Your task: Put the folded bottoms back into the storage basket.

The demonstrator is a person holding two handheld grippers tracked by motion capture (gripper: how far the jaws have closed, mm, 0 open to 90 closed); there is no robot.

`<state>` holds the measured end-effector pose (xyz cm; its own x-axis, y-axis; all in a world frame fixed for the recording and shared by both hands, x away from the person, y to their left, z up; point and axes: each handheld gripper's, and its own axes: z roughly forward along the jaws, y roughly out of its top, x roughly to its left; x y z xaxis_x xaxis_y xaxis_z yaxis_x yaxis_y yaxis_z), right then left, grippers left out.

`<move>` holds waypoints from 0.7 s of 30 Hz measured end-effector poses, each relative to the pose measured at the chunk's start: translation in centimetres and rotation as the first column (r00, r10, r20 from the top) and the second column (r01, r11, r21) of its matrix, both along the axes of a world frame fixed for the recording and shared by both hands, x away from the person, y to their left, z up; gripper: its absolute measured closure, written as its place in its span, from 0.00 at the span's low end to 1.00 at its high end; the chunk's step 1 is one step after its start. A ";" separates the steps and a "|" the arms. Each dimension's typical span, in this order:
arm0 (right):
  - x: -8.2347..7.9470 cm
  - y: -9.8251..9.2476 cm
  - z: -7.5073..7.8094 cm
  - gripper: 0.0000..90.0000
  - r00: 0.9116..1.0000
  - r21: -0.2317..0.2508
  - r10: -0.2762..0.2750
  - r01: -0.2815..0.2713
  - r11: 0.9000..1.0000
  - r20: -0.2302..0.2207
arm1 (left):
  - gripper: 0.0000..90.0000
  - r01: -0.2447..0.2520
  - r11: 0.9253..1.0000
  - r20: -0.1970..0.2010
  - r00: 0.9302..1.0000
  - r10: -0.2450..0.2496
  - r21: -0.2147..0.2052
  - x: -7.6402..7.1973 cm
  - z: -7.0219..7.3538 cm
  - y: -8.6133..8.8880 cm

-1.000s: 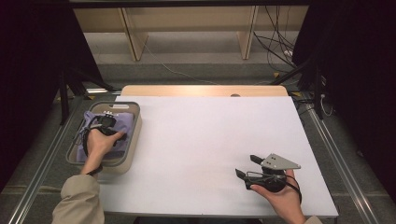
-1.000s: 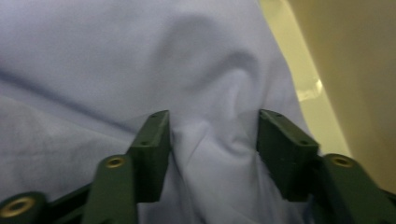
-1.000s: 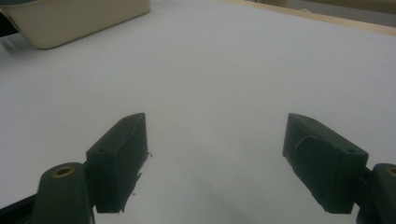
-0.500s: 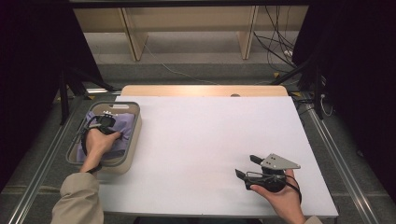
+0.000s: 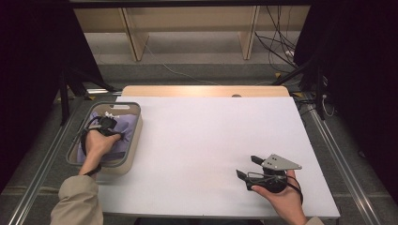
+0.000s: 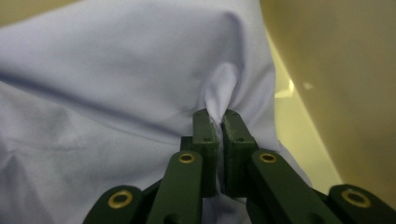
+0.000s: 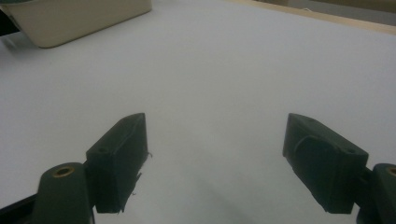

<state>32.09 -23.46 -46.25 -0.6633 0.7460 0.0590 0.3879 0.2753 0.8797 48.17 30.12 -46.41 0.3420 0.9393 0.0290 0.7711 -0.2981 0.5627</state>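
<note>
A pale lilac cloth (image 5: 123, 127) lies bunched inside a beige tub (image 5: 133, 145) at the table's left edge. My left gripper (image 5: 107, 123) reaches down into the tub, and its jaws have just been closing. In the left gripper view they stand almost together, and my left gripper (image 6: 218, 117) pinches a raised fold of the lilac cloth (image 6: 116, 79). My right gripper (image 5: 247, 167) rests on the white table top near the front right, held in a hand. Its jaws stand wide apart in the right gripper view, where the right gripper (image 7: 215, 140) has nothing between them.
The white table top (image 5: 206, 136) stretches between the two hands. A wooden strip (image 5: 202, 91) runs along its far edge. The tub's beige corner (image 7: 70, 18) lies far off in the right gripper view. Cables and shelf legs stand beyond the table.
The left hand in the tub has shifted only slightly over the cloth. The right hand and its gripper have stayed where they were.
</note>
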 end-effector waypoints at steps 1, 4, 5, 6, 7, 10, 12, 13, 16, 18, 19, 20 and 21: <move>0.0 0.0 0.0 0.25 1.000 0.000 0.000 0.000 1.000 0.000 | 0.94 0.010 1.000 0.003 1.000 -0.010 0.002 0.0 0.1 -0.1; 0.0 0.0 0.0 0.25 1.000 0.000 0.000 0.000 1.000 0.000 | 0.94 0.034 0.999 0.018 0.999 -0.034 -0.002 -0.1 0.5 -0.5; 0.0 0.0 0.0 0.25 1.000 -0.001 0.001 -0.001 1.000 0.000 | 0.94 0.040 0.999 0.025 0.999 -0.040 -0.010 -0.1 0.6 -0.6; 0.0 0.0 0.0 0.25 1.000 -0.002 0.001 -0.001 1.000 0.000 | 0.94 0.050 0.999 0.028 0.998 -0.050 -0.009 -0.2 0.7 -0.7; 0.0 0.0 0.0 0.25 1.000 0.000 0.001 -0.001 1.000 -0.001 | 0.94 0.059 0.998 0.028 0.998 -0.059 -0.002 -0.2 0.8 -0.9; 0.0 0.0 0.0 0.25 1.000 0.001 -0.001 0.001 1.000 -0.001 | 0.94 0.073 0.997 0.029 0.997 -0.073 -0.009 -0.2 0.9 -1.1; 0.0 0.0 0.0 0.25 1.000 0.001 -0.001 0.001 1.000 0.001 | 0.94 0.084 0.996 0.027 0.996 -0.084 -0.015 -0.2 0.8 -1.1; 0.0 0.0 0.0 0.25 1.000 0.001 -0.001 0.001 1.000 -0.001 | 0.94 0.087 0.996 0.026 0.996 -0.086 -0.021 -0.2 0.8 -1.1; 0.0 0.0 0.0 0.25 1.000 0.000 0.001 -0.001 1.000 0.000 | 0.94 0.093 0.995 0.020 0.996 -0.092 -0.040 -0.2 0.7 -1.0; 0.0 0.0 0.0 0.25 1.000 0.000 0.001 -0.001 1.000 0.000 | 0.94 0.097 0.994 0.013 0.995 -0.096 -0.051 -0.2 0.4 -0.9; 0.0 0.0 0.0 0.25 1.000 -0.001 0.001 -0.001 1.000 0.000 | 0.94 0.099 0.994 0.007 0.995 -0.099 -0.052 -0.2 0.3 -0.9; 0.0 0.0 0.0 0.25 1.000 -0.001 0.001 -0.001 1.000 0.000 | 0.94 0.097 0.994 0.004 0.995 -0.097 -0.053 -0.1 0.1 -0.9; 0.0 0.0 0.0 0.25 1.000 -0.001 0.001 -0.001 1.000 0.000 | 0.93 0.095 0.994 0.001 0.996 -0.095 -0.054 -0.1 0.0 -0.9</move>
